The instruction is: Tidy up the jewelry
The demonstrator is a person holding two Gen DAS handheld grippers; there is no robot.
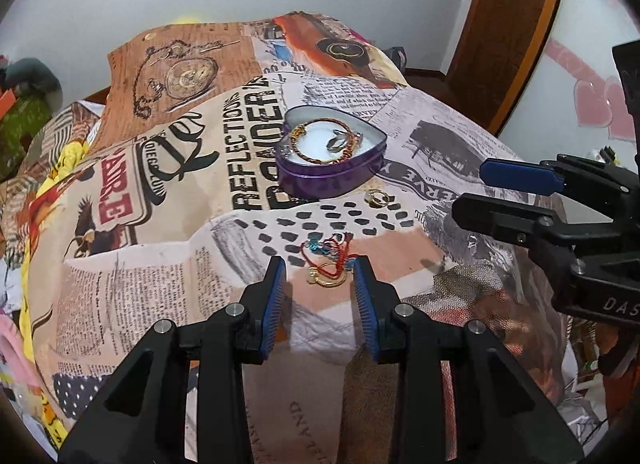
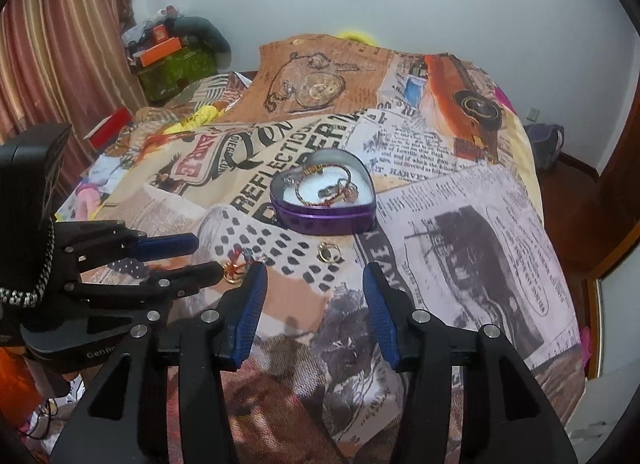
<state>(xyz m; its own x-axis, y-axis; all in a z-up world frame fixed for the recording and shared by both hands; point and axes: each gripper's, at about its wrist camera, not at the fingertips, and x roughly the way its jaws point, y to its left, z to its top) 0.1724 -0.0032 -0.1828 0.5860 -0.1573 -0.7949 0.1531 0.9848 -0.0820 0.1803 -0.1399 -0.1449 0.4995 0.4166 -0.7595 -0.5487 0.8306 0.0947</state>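
Work surface: bedspread [image 1: 168, 223] with newspaper-collage print, spread over a bed.

Container: purple heart-shaped tin [image 1: 332, 157], lid off, upright on the bedspread near its middle. Contents: gold bangle [image 1: 316, 143] on a white lining, plus smaller pieces too small to identify.

Loose items:
- Pair of gold rings [image 1: 377, 197], on the bedspread just beside the near edge of the tin, apart from it.
- Tangle of red thread bracelets [image 1: 330, 256] with blue beads, and a gold ring piece [image 1: 326, 280] touching its near side. Located nearer the cameras than the rings.

Left gripper [image 1: 320, 268]: jaws partly apart, blue pads on either side of the red thread tangle. Right pad close to the tangle's edge; contact cannot be told. Nothing lifted; tangle flat on the fabric.

Right gripper [image 2: 314, 272]: jaws moderately wide, nothing between the pads. Positioned above bare bedspread, with the gold rings just beyond the fingertips and the tin farther ahead. Visible in the left wrist view as a dark body entering from the right edge, blue pad exposed.

Background: white wall, striped curtain [image 2: 60, 23], wooden door frame [image 1: 516, 23].
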